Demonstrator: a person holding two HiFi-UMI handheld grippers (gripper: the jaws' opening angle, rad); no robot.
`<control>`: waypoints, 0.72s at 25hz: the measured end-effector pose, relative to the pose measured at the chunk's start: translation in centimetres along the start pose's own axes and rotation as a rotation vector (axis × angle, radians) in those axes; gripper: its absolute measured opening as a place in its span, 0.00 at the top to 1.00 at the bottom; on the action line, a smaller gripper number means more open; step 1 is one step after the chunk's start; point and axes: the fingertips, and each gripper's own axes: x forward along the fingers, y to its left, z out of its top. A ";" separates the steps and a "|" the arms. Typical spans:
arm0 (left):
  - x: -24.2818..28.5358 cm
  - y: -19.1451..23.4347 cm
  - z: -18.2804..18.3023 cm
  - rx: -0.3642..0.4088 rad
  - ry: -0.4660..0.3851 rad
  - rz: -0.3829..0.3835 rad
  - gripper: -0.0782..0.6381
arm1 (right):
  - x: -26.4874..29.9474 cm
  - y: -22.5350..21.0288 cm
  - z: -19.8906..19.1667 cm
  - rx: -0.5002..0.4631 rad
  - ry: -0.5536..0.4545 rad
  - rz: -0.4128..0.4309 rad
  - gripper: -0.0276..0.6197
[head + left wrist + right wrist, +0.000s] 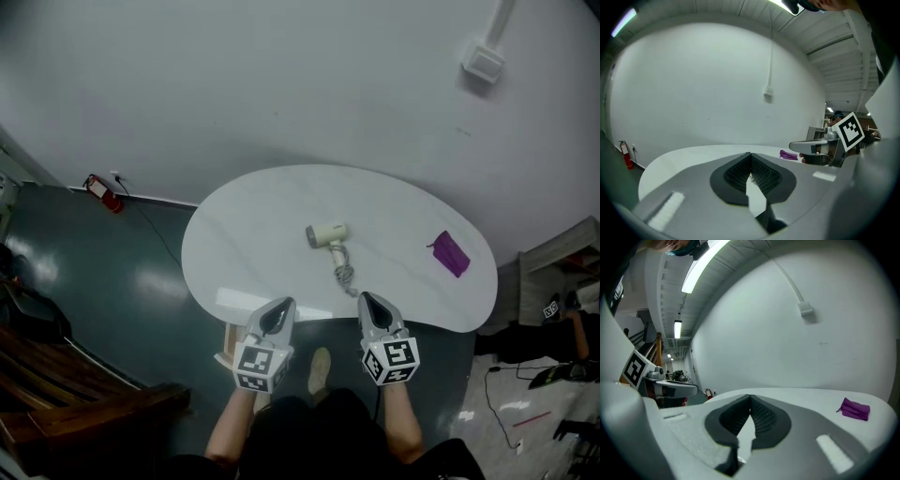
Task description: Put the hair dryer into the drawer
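A cream hair dryer (326,235) lies on the white kidney-shaped table (253,216) near its middle. Its coiled cord (345,275) trails toward the front edge. My left gripper (282,307) and right gripper (367,302) hover side by side at the table's front edge, both short of the dryer. In the left gripper view the left gripper (750,154) has its jaw tips together with nothing between them. The right gripper (750,397) is likewise shut and empty in its own view. The dryer is hidden behind the jaws in both gripper views. No drawer shows plainly.
A purple pouch (451,253) lies at the table's right end. A pale box-like thing (228,343) sits under the front edge by my left gripper. A red fire extinguisher (101,191) stands at the wall, wooden furniture (84,384) at lower left, clutter (562,309) at right.
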 end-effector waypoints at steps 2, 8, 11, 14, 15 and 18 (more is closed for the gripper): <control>1.1 0.4 -0.6 -0.005 0.013 0.016 0.88 | 1.3 -1.0 -0.6 0.006 0.019 0.015 0.95; 4.5 1.4 -2.6 -0.023 0.050 0.046 0.88 | 5.1 -3.7 -2.9 0.023 0.080 0.042 0.95; 5.8 2.0 -3.8 -0.037 0.069 0.062 0.88 | 6.8 -4.5 -4.1 0.026 0.110 0.060 0.95; 6.8 2.5 -5.1 -0.049 0.092 0.076 0.88 | 8.3 -5.1 -5.4 0.026 0.131 0.074 0.95; 7.2 2.7 -5.5 -0.052 0.099 0.079 0.88 | 8.9 -5.4 -5.8 0.025 0.139 0.076 0.95; 7.8 3.4 -6.7 -0.069 0.121 0.090 0.88 | 10.3 -5.8 -6.9 0.021 0.167 0.089 0.95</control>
